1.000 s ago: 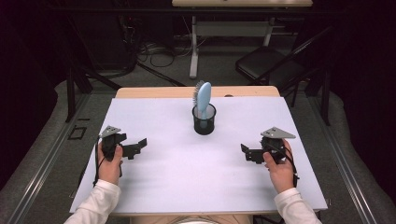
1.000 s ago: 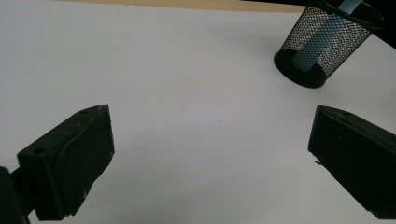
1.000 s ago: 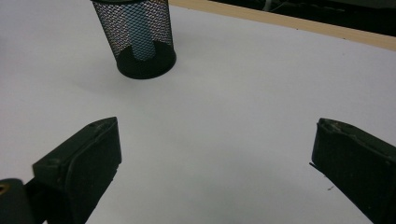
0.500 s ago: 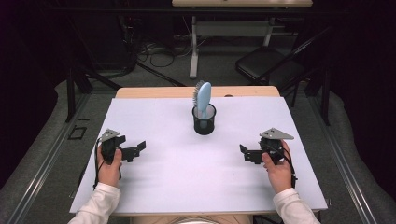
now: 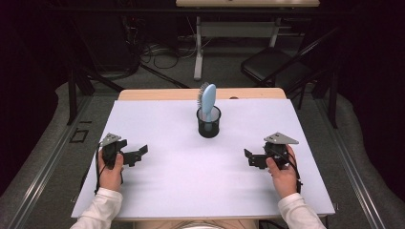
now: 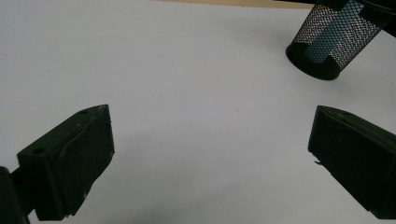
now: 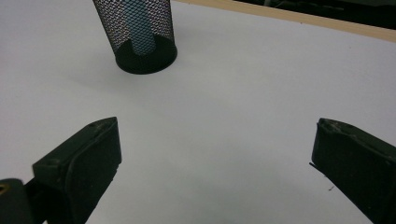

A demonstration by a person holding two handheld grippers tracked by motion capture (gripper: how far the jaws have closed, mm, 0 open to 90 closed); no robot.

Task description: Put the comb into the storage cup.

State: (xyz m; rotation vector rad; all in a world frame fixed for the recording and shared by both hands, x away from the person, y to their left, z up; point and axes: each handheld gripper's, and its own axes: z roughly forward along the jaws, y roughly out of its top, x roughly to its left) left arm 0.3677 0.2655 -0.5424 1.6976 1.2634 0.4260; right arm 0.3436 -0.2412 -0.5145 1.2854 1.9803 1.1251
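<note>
A black mesh cup [image 5: 209,125] stands upright at the middle back of the white table top [image 5: 191,186]. A light blue hairbrush [image 5: 207,101] stands in it, bristle head up. The cup is at the upper right of the left gripper view [image 6: 332,45] and at the upper left of the right gripper view [image 7: 138,33], with the blue handle visible through the mesh. My left gripper [image 5: 138,154] is held low at the table's left, open and empty [image 6: 210,154]. My right gripper [image 5: 250,158] is held at the right, also open and empty [image 7: 215,158]. Both point inward, well short of the cup.
The wooden table edge [image 5: 157,94] runs along the back of the white top. Beyond it are a dark chair [image 5: 277,67], a table leg [image 5: 197,52] and cables on the floor [image 5: 157,51]. A metal rail [image 5: 43,162] runs along the left side.
Both hands have drifted slightly toward the near edge of the table. The jaws stay open and the cup and brush have not moved.
</note>
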